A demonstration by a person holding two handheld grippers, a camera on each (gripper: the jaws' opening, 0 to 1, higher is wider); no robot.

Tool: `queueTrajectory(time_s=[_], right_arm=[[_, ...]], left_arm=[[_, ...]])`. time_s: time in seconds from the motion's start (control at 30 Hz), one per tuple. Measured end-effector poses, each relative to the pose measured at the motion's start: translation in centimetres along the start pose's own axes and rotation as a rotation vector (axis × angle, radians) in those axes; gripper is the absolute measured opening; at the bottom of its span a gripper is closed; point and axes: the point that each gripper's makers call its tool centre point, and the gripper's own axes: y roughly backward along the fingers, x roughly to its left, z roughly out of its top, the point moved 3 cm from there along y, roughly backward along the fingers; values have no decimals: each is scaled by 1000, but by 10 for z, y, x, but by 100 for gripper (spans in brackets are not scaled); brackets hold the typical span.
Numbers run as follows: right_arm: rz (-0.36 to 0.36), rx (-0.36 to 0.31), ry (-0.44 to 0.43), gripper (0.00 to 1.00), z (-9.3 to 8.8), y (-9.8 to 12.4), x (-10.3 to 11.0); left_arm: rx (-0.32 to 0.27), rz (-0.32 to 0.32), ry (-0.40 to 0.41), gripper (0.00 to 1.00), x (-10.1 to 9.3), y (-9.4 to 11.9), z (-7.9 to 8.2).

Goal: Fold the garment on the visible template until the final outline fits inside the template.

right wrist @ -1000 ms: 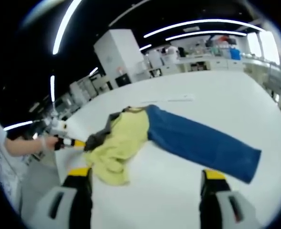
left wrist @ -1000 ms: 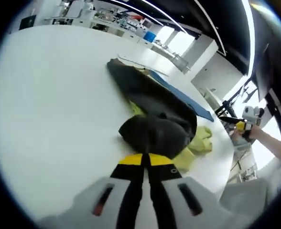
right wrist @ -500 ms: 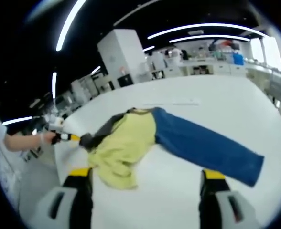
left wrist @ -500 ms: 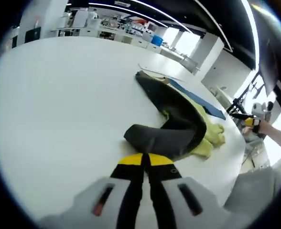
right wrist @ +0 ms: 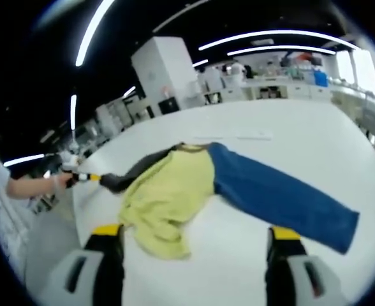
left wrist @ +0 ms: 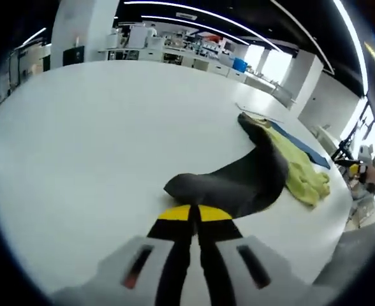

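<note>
The garment lies on the white table [left wrist: 79,127]: a yellow-green body [right wrist: 168,191], a blue sleeve [right wrist: 283,201] and a dark grey sleeve [left wrist: 238,182]. My left gripper [left wrist: 194,211] is shut on the end of the grey sleeve, which is stretched out away from the body [left wrist: 302,175]. In the right gripper view the left gripper [right wrist: 85,178], held by a hand, pulls that grey sleeve [right wrist: 136,171] out to the left. My right gripper [right wrist: 194,239] is open, its jaws wide apart, just short of the yellow-green hem. It is also visible as the right gripper [left wrist: 355,167] past the table's edge.
A thin pale line [right wrist: 238,136] marks the table just beyond the garment's collar. The table edge [right wrist: 79,210] runs close to the left gripper. Benches, cabinets and shelves stand far behind the table.
My left gripper has drawn the grey sleeve away from the body, unrolling it from a bunch into a long strip. The right gripper has stayed open over the hem.
</note>
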Motion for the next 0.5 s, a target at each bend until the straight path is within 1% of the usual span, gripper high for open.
queueTrajectory(time_s=[0.07, 0.17, 0.2, 0.3, 0.33, 0.37, 0.4, 0.5], right_arm=[[-3, 4, -1, 92, 0, -1, 2], [-13, -1, 3, 91, 1, -2, 2], [-13, -3, -2, 91, 1, -2, 3], [-20, -4, -13, 91, 1, -3, 1], [-26, 0, -11, 91, 0, -3, 0], [-30, 4, -13, 91, 0, -3, 0], [-33, 7, -15, 91, -1, -3, 1], [-42, 7, -26, 91, -2, -2, 1]], left_arm=[[-2, 25, 14, 0, 14, 1, 0], [3, 51, 44, 0, 30, 1, -2], [6, 54, 37, 0, 37, 0, -3], [22, 71, 36, 0, 47, -2, -5], [27, 80, 38, 0, 55, -5, -5], [30, 81, 39, 0, 58, -7, -4], [37, 82, 32, 0, 65, -10, -3], [34, 94, 28, 0, 79, -15, 3]])
